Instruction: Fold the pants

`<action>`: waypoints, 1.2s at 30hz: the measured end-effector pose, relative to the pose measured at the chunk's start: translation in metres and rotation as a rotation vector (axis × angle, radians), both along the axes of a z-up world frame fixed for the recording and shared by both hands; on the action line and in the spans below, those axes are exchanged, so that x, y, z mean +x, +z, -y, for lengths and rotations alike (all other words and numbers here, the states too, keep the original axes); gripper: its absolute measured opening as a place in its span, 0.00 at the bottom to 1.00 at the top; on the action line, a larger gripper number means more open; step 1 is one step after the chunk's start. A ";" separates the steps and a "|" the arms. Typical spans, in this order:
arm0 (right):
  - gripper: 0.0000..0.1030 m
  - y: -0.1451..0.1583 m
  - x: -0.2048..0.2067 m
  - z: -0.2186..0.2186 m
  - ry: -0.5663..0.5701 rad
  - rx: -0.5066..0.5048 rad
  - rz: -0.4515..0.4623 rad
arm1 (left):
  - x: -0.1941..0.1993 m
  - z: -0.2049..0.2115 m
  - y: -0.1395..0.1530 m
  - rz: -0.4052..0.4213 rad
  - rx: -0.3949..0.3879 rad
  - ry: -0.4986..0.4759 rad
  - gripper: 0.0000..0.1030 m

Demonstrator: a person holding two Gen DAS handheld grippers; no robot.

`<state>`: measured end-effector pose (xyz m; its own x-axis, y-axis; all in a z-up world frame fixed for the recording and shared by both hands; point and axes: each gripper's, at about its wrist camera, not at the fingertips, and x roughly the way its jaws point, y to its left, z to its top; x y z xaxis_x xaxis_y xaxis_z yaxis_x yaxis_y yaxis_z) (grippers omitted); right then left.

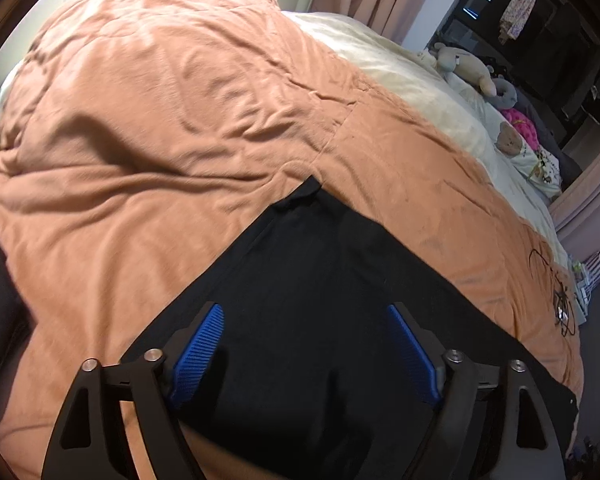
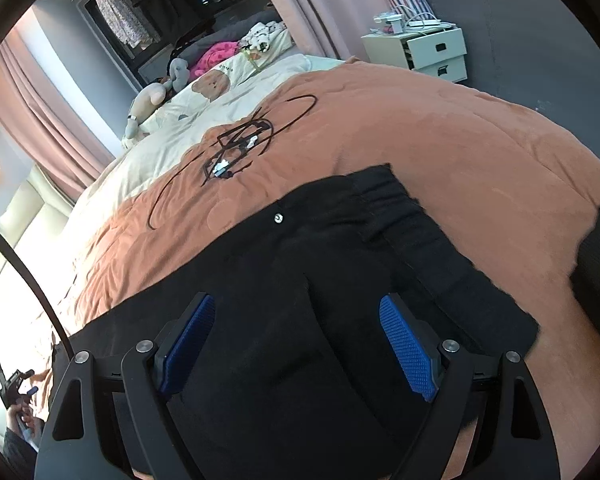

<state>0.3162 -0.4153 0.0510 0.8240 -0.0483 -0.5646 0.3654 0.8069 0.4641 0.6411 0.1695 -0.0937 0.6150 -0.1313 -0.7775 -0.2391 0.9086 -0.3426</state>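
Both wrist cams close, angled down, sharing black pants (image 1: pixel 320 300) on bed (image 1: pixel 140 120)

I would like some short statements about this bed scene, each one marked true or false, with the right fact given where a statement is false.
1. The black fabric pants lie on an orange-brown quilted blanket. True.
2. The left gripper is clamped on the pants. False: its blue ribbed pads stand wide apart, with nothing pinched between them.
3. The right gripper is open above the pants. True.
4. A tangled black cable rests on top of the pants. False: it lies on the blanket, beyond them.
5. The white two-drawer bedside cabinet stands beyond the bed. True.
6. The pants are white. False: they are black.
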 end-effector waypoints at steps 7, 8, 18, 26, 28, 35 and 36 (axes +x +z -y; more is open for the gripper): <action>0.72 -0.009 -0.039 0.001 -0.008 0.015 -0.016 | -0.044 -0.014 0.001 0.002 -0.033 0.017 0.63; 0.68 -0.011 -0.043 0.002 -0.010 0.026 -0.017 | -0.048 -0.016 -0.002 -0.008 -0.045 0.021 0.61; 0.66 -0.023 -0.071 0.001 -0.012 0.082 -0.058 | -0.077 -0.041 -0.045 -0.091 -0.182 0.103 0.60; 0.66 -0.040 -0.082 0.008 -0.028 0.170 -0.065 | -0.081 -0.040 -0.069 -0.093 -0.286 0.100 0.60; 0.66 -0.046 -0.083 0.008 -0.028 0.195 -0.067 | -0.080 -0.038 -0.077 -0.104 -0.309 0.102 0.60; 0.66 -0.061 -0.074 0.018 -0.043 0.252 -0.083 | -0.070 -0.036 -0.087 -0.085 -0.319 0.119 0.60; 0.66 -0.062 -0.074 0.021 -0.047 0.262 -0.076 | -0.069 -0.036 -0.088 -0.077 -0.321 0.124 0.60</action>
<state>0.2423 -0.4368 -0.0114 0.7792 0.0704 -0.6228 0.4413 0.6440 0.6249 0.5719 0.2057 -0.1815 0.5830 -0.3042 -0.7534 -0.3769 0.7202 -0.5825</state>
